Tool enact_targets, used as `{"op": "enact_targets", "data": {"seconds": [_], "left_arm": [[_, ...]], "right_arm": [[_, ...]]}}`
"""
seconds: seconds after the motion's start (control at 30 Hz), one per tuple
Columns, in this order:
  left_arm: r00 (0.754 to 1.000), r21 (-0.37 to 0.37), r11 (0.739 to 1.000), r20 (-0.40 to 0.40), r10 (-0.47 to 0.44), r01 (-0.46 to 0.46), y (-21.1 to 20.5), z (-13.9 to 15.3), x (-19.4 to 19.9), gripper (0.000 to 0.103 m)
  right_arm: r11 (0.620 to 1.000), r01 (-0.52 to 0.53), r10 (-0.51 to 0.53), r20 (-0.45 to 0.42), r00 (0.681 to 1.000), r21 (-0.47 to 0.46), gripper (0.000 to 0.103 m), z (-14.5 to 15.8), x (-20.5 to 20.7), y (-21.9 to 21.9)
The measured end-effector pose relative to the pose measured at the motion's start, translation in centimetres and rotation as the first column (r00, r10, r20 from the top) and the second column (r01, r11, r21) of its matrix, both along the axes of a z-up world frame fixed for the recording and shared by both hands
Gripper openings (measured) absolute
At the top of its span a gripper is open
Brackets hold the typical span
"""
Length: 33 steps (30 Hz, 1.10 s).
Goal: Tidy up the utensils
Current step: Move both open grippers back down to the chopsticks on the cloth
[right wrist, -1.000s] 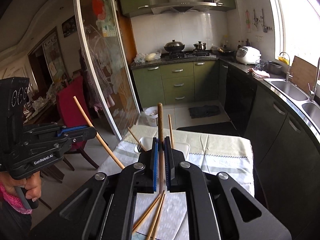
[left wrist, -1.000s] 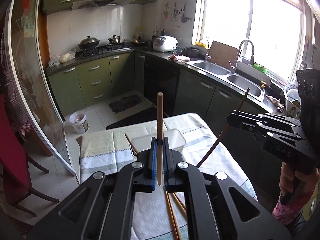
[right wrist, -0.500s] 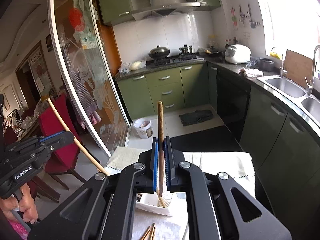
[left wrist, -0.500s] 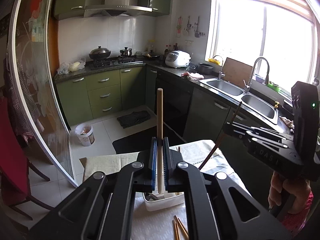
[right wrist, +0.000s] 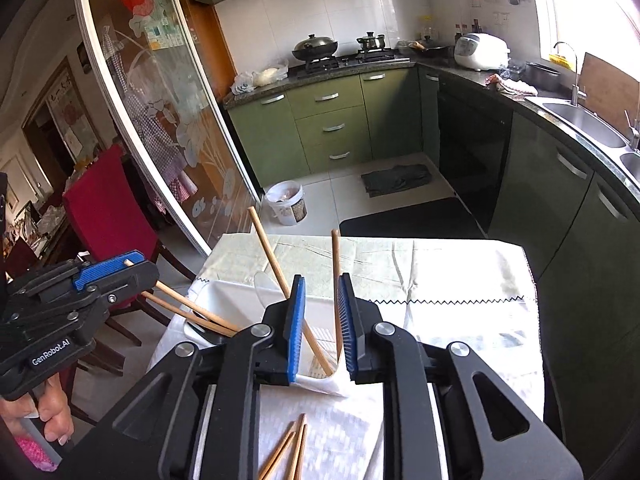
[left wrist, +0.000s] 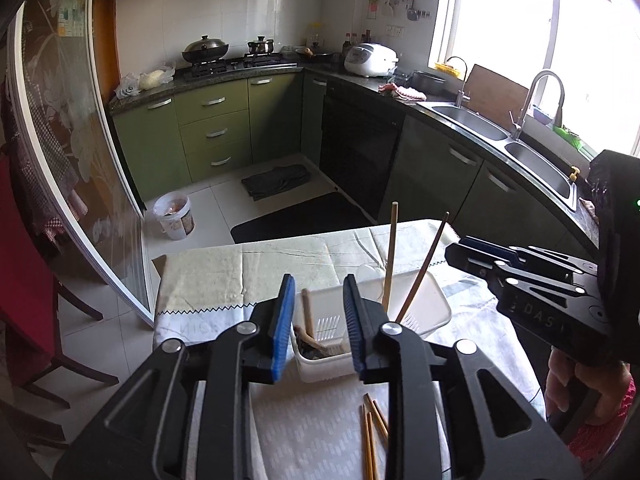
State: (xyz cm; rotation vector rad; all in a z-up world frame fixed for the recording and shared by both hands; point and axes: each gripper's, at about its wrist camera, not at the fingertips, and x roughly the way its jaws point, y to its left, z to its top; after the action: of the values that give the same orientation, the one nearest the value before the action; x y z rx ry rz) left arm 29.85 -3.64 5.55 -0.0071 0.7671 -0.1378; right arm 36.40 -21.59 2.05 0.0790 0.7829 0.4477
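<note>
1. My left tool (left wrist: 319, 320) is open with nothing between its blue pads; it hangs over the near end of the white bin (left wrist: 434, 304) on the table (left wrist: 208, 280).
2. My right tool (right wrist: 322, 322) is open too. Two chopsticks (right wrist: 335, 280) stand in the gap between its jaws, neither pinched.
3. In the left view those sticks lean in the bin's far end, tips up, one near upright, the darker one (left wrist: 424, 266) tilted right. More utensils lie along the bin's near end, partly hidden.
4. Loose chopsticks (left wrist: 372, 428) lie on the cloth just short of the bin, long axes running toward it.
5. Room: the table's left edge drops to the floor beside a glass door (right wrist: 160, 128); a red chair (right wrist: 104, 208) stands near that corner. The far edge faces open floor with a dark mat (left wrist: 296, 216).
6. Writing: "GenRobot.AI" on the left tool's body in the right view; "DAS" on the right tool (left wrist: 468, 254) in the left view.
</note>
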Motion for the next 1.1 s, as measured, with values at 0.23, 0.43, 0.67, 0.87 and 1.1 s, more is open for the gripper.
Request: {"op": "enact_targets", "data": {"seconds": [0.23,0.43,0.67,0.87,1.1], "left_arm": [[0.997,0.009,0.998,-0.06,-0.056,0.057,-1.0,-1.4,-4.8,0.048],[0.941,0.013,0.992,-0.32,-0.115,0.125,-2.8,-11.1,-6.8,0.048],[0.876,0.062,0.988,-0.472,-0.097,0.143,-4.2,-18.9,-6.6,0.021],[0.866,0.059,0.988,-0.49,-0.097,0.144,-5.1,-20.4,-6.6,0.02],[0.856,0.069,0.985,-0.507,-0.1,0.156,-6.5,-21.1,-6.2,0.02]], "right_arm": [[0.999,-0.017,0.015,0.05,0.999,0.05,0.033,1.4,-7.8,-3.4],[0.997,0.017,-0.016,-0.016,1.0,0.077,0.038,-3.8,-14.2,-8.0],[0.979,0.122,-0.106,-0.107,0.989,0.161,0.039,-9.2,-18.2,-12.9],[0.971,0.123,-0.094,-0.146,0.985,0.204,0.04,-10.8,-18.9,-14.2],[0.969,0.112,-0.076,-0.17,0.983,0.218,0.041,-11.6,-18.5,-14.0]]}}
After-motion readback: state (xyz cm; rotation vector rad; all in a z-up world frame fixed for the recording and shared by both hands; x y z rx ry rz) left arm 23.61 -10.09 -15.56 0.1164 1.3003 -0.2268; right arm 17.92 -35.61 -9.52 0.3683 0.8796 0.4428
